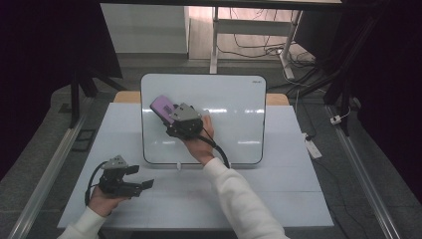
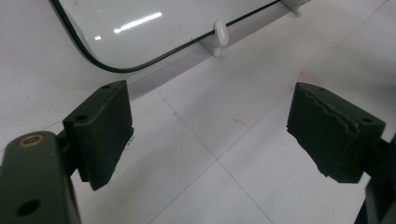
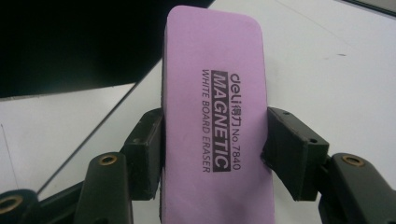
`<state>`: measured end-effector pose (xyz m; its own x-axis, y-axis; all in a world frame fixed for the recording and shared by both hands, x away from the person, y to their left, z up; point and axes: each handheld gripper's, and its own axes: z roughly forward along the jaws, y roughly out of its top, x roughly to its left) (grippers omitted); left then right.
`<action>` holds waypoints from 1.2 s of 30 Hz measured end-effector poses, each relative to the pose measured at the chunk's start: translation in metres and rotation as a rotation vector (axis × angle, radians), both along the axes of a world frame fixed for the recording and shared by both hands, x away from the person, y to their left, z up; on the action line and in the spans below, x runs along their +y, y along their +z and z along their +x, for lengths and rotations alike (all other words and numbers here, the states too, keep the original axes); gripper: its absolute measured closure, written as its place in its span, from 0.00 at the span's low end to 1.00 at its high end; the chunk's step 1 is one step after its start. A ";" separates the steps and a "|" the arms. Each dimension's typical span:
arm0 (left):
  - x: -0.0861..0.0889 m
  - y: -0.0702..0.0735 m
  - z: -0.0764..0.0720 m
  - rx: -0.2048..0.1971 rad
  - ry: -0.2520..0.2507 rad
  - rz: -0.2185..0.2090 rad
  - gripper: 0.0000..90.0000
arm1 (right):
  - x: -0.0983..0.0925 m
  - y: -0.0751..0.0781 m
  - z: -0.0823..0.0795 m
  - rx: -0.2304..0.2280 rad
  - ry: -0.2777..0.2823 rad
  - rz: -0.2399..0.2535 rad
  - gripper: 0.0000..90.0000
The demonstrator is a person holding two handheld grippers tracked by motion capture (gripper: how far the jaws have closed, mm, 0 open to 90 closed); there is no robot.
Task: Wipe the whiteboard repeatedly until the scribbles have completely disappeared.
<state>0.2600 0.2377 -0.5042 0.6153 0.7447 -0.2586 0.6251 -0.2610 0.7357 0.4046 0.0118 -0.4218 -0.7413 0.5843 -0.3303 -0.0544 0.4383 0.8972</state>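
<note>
your right gripper [image 1: 171,119] pinched the purple eraser [image 3: 215,116], its lower end cut off, over the whiteboard [image 1: 234,107]. your left gripper [image 1: 137,178] sat spread above the white table [image 1: 278,189].

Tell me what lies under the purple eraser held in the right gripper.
Under the purple whiteboard eraser, clamped in the right gripper, is the whiteboard, near its upper left corner. The board looks clean around it. Whether the eraser touches the board, and any marks beneath it, are hidden.

- High view: dim, dark corners; table [image 1: 278,199] evenly lit from overhead.
- Streaky glare is seen on the whiteboard [image 1: 234,99].
- Gripper views: soft focus, slight edge blur; eraser [image 3: 219,121] print is rendered sharp.
</note>
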 end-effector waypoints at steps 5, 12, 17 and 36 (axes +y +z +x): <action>0.000 0.000 0.000 -0.002 -0.001 0.001 0.17 | -0.034 0.016 0.011 -0.003 -0.116 0.048 0.44; 0.000 0.000 0.000 0.001 0.001 0.004 0.17 | -0.070 0.027 0.021 0.009 -0.195 0.130 0.44; -0.001 0.000 0.001 0.001 -0.002 0.006 0.17 | -0.063 0.022 0.017 0.000 -0.186 0.104 0.44; 0.000 -0.001 0.001 0.001 -0.003 0.004 0.17 | 0.005 -0.008 -0.003 0.020 0.006 0.015 0.44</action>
